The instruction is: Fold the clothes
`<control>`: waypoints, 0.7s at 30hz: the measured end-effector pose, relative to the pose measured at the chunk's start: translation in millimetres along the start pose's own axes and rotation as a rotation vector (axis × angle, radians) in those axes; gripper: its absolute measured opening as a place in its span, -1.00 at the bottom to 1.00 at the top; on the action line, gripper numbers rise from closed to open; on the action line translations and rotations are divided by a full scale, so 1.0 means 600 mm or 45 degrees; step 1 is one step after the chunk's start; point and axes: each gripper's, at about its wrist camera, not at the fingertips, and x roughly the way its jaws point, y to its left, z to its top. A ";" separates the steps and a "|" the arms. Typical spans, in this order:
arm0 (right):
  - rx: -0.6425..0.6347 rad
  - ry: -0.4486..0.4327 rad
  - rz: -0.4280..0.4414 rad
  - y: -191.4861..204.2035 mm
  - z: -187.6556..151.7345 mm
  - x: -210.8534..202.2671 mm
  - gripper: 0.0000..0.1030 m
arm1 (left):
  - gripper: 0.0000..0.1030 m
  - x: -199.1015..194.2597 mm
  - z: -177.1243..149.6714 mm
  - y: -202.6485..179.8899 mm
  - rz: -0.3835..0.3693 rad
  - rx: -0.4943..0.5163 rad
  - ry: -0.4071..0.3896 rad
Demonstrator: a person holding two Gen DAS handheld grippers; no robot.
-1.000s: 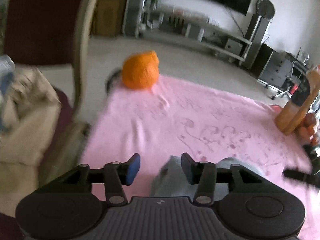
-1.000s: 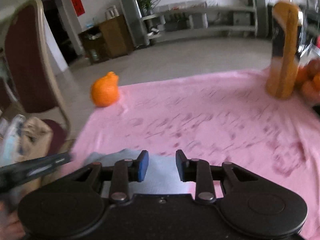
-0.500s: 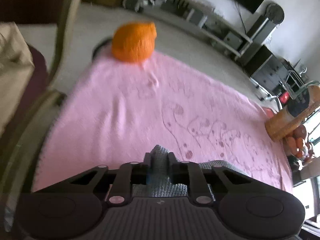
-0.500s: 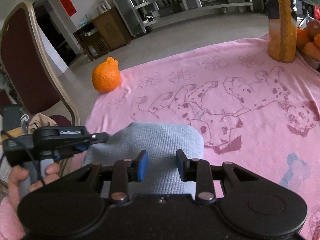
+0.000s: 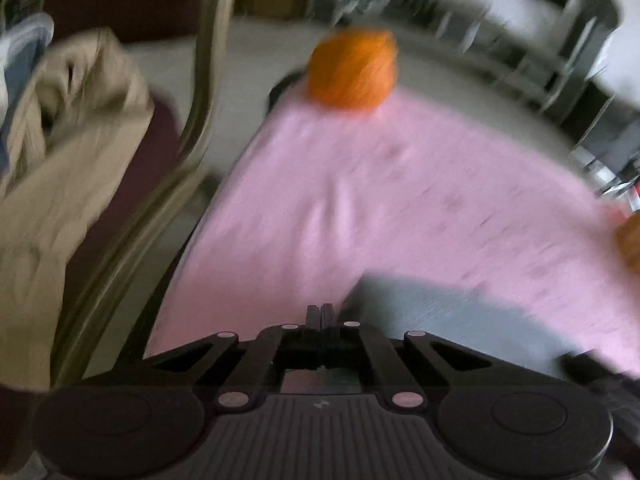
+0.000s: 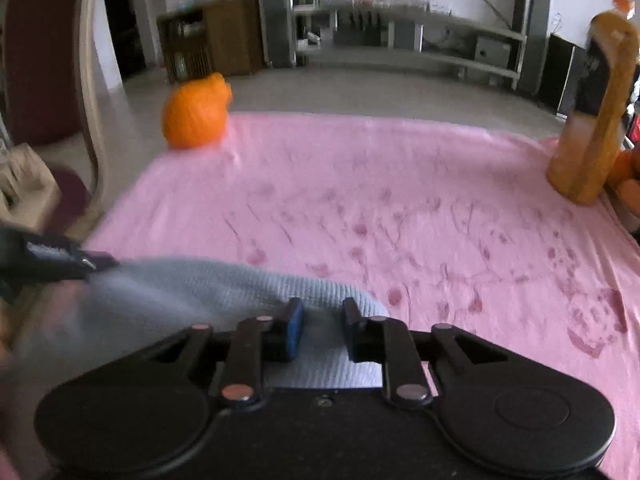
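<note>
A light grey-blue knitted garment lies at the near edge of the pink patterned cloth that covers the table. My left gripper has its jaws together, and the garment lies just to its right; the blurred view does not show cloth between the fingers. In the right wrist view the left gripper touches the garment's left edge. My right gripper is open, its fingers over the garment's near right part.
An orange fruit sits at the cloth's far left corner. A tall orange juice bottle and more oranges stand at the right. A chair with beige clothes stands left of the table.
My left gripper shut and swung left and back, so its view now blurs. The garment was pulled toward the left. My right gripper stayed open and dropped lower over the garment.
</note>
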 end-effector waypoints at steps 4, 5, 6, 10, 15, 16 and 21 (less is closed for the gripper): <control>0.050 0.034 0.013 -0.007 0.012 -0.006 -0.55 | -0.88 -0.026 0.009 0.041 -0.122 -0.106 -0.002; 0.076 0.043 0.023 -0.012 0.016 -0.014 -0.55 | -0.77 -0.047 0.007 0.049 -0.127 -0.111 -0.042; 0.131 0.036 0.056 -0.021 0.017 -0.028 -0.56 | -0.73 -0.069 0.006 0.056 -0.130 -0.116 -0.083; 0.263 0.012 0.120 -0.057 0.008 -0.103 -0.48 | -0.58 -0.141 -0.018 0.065 -0.149 -0.048 -0.190; 0.214 0.055 0.161 -0.069 -0.018 -0.185 -0.33 | -0.75 -0.186 -0.086 0.045 -0.248 0.113 -0.180; 0.205 0.055 0.191 -0.065 -0.025 -0.198 -0.33 | -0.80 -0.194 -0.100 0.038 -0.239 0.153 -0.193; 0.117 0.046 0.361 -0.027 -0.065 -0.217 -0.44 | -0.86 -0.175 -0.149 0.011 -0.112 0.344 -0.103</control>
